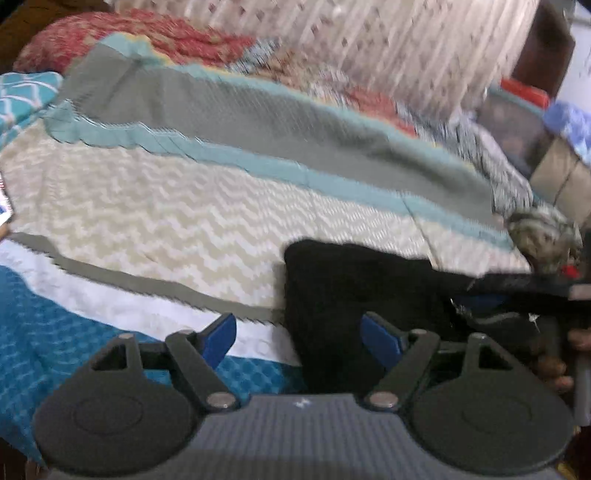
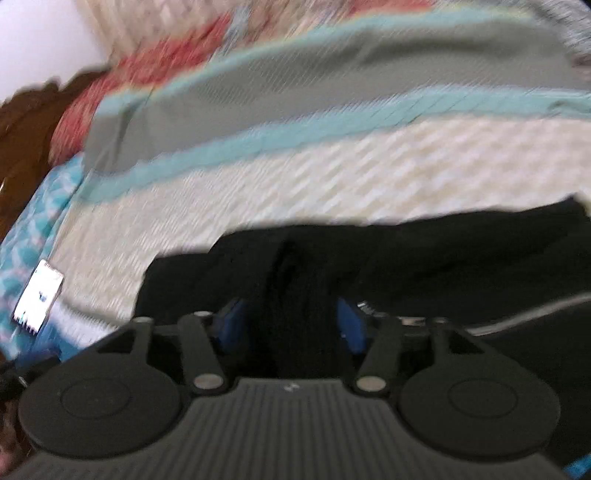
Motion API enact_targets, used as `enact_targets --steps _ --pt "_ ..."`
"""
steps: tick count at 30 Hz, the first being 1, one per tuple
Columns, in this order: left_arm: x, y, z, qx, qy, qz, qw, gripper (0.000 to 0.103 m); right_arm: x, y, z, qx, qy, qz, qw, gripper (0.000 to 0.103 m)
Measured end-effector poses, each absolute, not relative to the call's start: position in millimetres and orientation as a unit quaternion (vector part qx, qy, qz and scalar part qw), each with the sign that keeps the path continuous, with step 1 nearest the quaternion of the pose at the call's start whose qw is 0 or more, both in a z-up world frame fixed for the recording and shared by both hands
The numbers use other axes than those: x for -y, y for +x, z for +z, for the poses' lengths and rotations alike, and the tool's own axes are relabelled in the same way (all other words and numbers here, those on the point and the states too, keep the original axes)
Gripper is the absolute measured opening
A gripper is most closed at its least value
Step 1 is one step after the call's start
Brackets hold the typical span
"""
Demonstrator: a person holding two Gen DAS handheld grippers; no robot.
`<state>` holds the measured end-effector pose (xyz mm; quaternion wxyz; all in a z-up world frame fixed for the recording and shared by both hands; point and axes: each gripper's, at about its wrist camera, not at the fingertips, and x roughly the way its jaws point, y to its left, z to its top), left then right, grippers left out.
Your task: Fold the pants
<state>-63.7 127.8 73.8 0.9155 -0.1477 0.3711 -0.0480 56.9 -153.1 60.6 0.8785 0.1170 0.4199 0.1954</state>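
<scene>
- The black pants point(image 1: 354, 288) lie on the bed point(image 1: 166, 214) in a thick dark pile. They look partly folded, but blur hides how many folds remain.
- The left tongs point(image 1: 298, 338) gape wide and hold nothing; the pants' edge lies just ahead.
- The right tongs point(image 2: 291, 321) are half open, with dark cloth between the pads, and I cannot tell if they pinch it.

A home bedroom: a bed point(image 1: 155, 206) spread with a cream zigzag cover banded in teal and grey, a red floral quilt point(image 1: 155, 33) bunched at its far side, and a pale patterned curtain point(image 1: 406, 48) hanging behind, far right.
</scene>
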Motion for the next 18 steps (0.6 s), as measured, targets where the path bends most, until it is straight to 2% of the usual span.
enact_targets --steps 3,8,12,14,18 --pt "-100.7 -61.3 71.1 -0.379 -0.128 -0.069 0.914 0.076 177.2 35.8 74.9 -0.377 0.146 0.196 0.893 0.057" --pt "-64.0 -44.9 49.1 -0.422 -0.07 -0.059 0.902 0.076 156.7 4.0 64.4 -0.381 0.11 0.286 0.872 0.053" --pt "-58.3 -27.7 18.0 -0.479 -0.049 -0.026 0.876 0.087 156.4 22.0 7.8 -0.456 0.126 0.257 0.843 0.052" --pt "-59.4 -25.7 14.1 -0.483 -0.048 -0.017 0.874 0.091 157.2 18.3 5.1 -0.443 0.124 0.264 0.848 0.052" --pt "-57.3 -29.2 30.4 -0.475 -0.067 -0.034 0.877 0.083 158.9 14.7 17.7 -0.436 0.105 0.264 0.854 0.052"
